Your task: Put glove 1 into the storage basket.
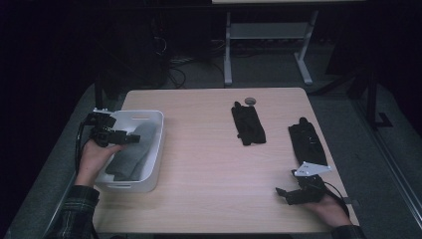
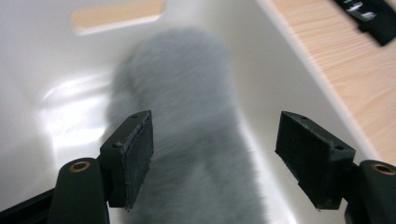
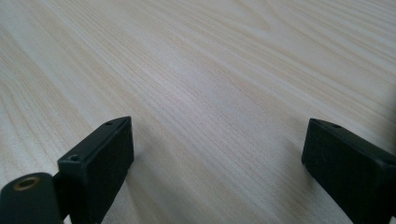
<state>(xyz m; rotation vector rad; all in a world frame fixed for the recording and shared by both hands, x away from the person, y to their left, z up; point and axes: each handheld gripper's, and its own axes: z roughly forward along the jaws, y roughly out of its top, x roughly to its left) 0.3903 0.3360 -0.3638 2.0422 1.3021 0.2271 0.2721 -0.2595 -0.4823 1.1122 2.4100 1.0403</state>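
A grey fuzzy cloth item (image 1: 130, 152) lies inside a white bin (image 1: 155, 149) at the table's left. My left gripper (image 1: 133, 139) hovers over the bin, open, with its jaws spread on either side of the grey item (image 2: 187, 116) and nothing between them. Two black folded items lie on the table, one near the middle back (image 1: 248, 123) and one at the right (image 1: 307, 141). My right gripper (image 1: 282, 193) rests low near the front right edge, open, over bare wood (image 3: 210, 93).
A small dark round disc (image 1: 250, 101) sits near the table's back edge. The corner of a black item (image 2: 369, 18) lies beyond the bin wall. A grey desk frame (image 1: 268, 45) stands on the floor behind the table.
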